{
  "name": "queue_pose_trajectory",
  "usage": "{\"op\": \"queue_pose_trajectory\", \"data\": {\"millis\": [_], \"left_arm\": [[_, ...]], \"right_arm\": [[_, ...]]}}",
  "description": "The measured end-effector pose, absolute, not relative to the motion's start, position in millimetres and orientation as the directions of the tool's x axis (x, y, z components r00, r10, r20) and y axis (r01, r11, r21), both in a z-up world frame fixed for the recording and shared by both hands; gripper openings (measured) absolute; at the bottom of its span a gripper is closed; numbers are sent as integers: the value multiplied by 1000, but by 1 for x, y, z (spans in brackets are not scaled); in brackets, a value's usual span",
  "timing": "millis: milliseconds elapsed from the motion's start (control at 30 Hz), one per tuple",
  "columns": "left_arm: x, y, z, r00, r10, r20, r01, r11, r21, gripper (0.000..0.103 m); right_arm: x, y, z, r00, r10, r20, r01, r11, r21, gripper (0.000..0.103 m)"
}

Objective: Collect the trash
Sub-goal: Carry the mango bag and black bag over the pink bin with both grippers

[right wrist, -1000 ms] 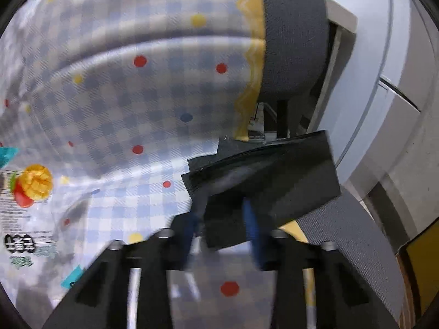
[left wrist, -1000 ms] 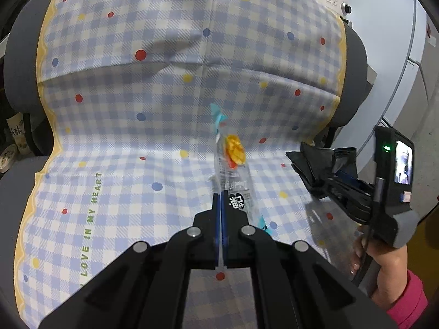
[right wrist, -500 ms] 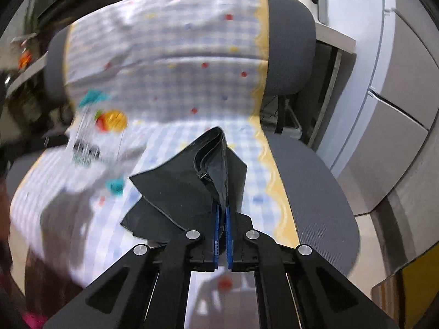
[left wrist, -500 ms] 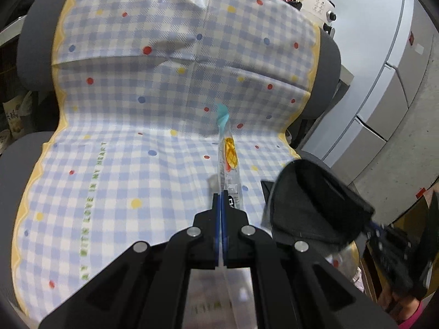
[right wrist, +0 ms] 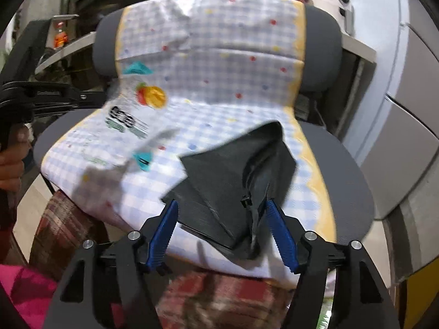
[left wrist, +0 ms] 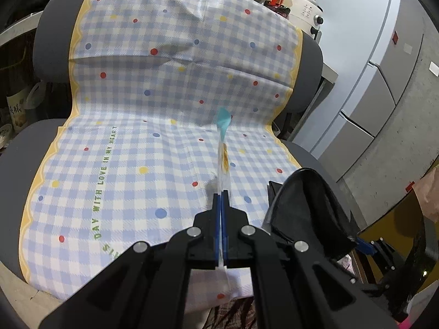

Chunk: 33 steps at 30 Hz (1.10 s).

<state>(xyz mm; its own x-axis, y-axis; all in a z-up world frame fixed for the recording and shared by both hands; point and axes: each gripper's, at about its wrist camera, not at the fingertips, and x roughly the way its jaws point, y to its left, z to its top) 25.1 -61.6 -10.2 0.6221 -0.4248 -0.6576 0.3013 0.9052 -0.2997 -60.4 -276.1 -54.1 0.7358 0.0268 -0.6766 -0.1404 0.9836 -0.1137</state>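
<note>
Blurring softens the right wrist view, so the print on the clear plastic snack wrapper with teal ends (right wrist: 131, 120) is unreadable. The left gripper (left wrist: 221, 200) is clenched on that wrapper, holding it edge-on above the blue-and-white checked dotted cloth (left wrist: 123, 142) draped over a grey chair (left wrist: 52, 35). The right gripper (right wrist: 219, 211) has its jaws opening; a crumpled black plastic bag (right wrist: 233, 175) sits between the blue pads (right wrist: 164, 227), untouched as far as shows. Bottles on the shelf behind are cut off.
</note>
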Motion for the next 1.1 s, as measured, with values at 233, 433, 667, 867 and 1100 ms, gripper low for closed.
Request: {"op": "queue_pose_trajectory", "data": {"millis": [233, 433, 667, 867, 1100], "left_arm": [[20, -61, -13, 628, -419, -656, 304, 908, -289, 0], [21, -60, -15, 627, -421, -655, 305, 907, -292, 0], [29, -54, -19, 629, -414, -657, 302, 910, -284, 0], [24, -54, -12, 633, -460, -623, 342, 888, -309, 0], [6, -88, 24, 634, -566, -527, 473, 823, -315, 0]], "right_arm": [[-33, -238, -90, 689, -60, -723, -196, 944, -264, 70], [-21, -238, -106, 665, -99, -740, -215, 924, -317, 67], [-21, -266, -102, 652, -13, -759, -170, 972, -163, 24], [-34, -290, -71, 753, -62, -655, -24, 992, -121, 4], [-81, -346, -4, 862, -103, -497, 130, 991, 20, 3]]}}
